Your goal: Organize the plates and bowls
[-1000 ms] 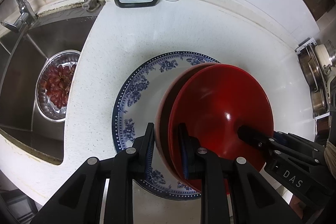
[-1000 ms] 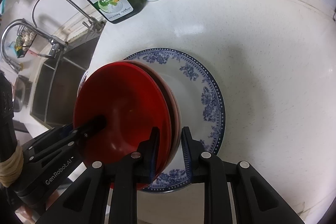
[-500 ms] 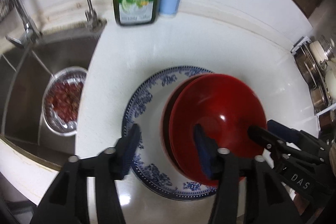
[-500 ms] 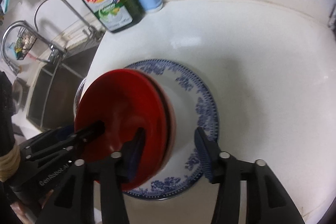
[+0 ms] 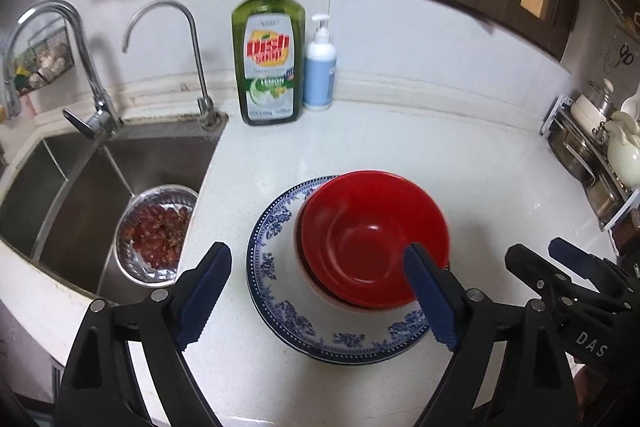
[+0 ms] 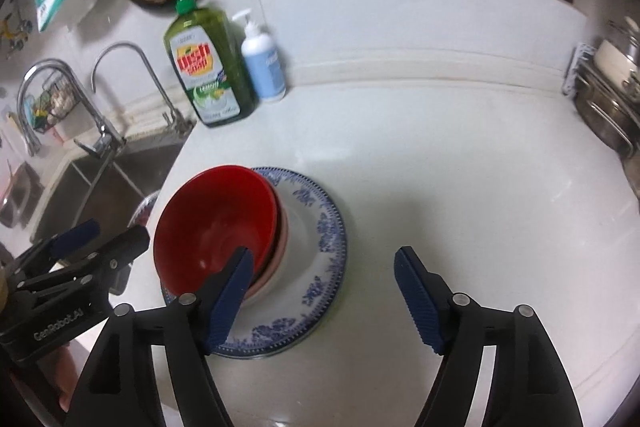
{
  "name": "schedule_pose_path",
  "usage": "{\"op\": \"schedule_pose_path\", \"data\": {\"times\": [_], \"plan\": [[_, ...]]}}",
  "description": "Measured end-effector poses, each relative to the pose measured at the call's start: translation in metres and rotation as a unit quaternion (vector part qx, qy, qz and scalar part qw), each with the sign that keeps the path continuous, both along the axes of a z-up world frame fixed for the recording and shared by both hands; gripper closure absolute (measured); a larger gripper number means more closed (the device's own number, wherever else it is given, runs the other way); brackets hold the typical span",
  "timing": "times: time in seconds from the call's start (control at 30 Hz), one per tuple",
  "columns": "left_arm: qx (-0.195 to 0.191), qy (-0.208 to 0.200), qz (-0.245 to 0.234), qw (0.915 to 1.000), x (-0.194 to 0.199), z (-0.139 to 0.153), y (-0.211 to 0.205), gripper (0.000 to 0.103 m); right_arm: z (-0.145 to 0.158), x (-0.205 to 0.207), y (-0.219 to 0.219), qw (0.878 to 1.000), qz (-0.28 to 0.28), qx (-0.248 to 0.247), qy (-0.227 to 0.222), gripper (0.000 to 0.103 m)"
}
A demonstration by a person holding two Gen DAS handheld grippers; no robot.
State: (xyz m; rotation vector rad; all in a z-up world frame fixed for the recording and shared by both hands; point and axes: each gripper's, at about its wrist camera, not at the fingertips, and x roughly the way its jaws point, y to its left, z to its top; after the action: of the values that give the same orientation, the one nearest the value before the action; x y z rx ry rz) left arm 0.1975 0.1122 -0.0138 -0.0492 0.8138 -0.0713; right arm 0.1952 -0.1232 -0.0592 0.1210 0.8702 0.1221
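The red bowl (image 5: 372,239) sat nested in a pink bowl (image 6: 280,239) on the blue-patterned plate (image 5: 276,227) mid-worktop (image 6: 460,187), my left claw (image 5: 316,299) and right claw (image 6: 324,297) just spread empty, so I judged stacking done and retreat next.

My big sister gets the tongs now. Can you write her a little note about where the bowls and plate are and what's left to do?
Left tongs: open, nothing between them; they have just been opening.
Right tongs: open, holding nothing; also just opened.
The red bowl sits nested in a pinkish bowl, both on the blue-and-white plate, off-centre, on the white counter beside the sink.
Done: bowls stacked on the plate and let go.
Left: no other loose plates or bowls show here; maybe centre the stack.
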Motion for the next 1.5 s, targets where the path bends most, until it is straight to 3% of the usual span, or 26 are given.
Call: {"op": "schedule_pose_path", "data": {"times": [0.27,0.53,1.1,1.5], "plan": [[0.029,-0.081,0.018,0.9961,-0.057,0.017,-0.019,0.007,0.019,-0.048,-0.017,0.998,-0.008,-0.002,-0.054,0.022],[0.048,-0.135,0.022,0.9894,-0.117,0.027,-0.033,0.002,0.033,-0.111,-0.03,0.994,-0.018,-0.005,-0.103,0.015],[0.068,-0.162,0.028,0.9839,-0.221,0.044,-0.042,0.0,0.052,-0.223,-0.048,0.989,-0.024,-0.015,-0.142,0.015],[0.067,-0.173,0.012,0.9826,-0.24,0.051,-0.038,0.0,0.06,-0.252,-0.044,0.987,-0.03,-0.01,-0.16,0.015]]}}
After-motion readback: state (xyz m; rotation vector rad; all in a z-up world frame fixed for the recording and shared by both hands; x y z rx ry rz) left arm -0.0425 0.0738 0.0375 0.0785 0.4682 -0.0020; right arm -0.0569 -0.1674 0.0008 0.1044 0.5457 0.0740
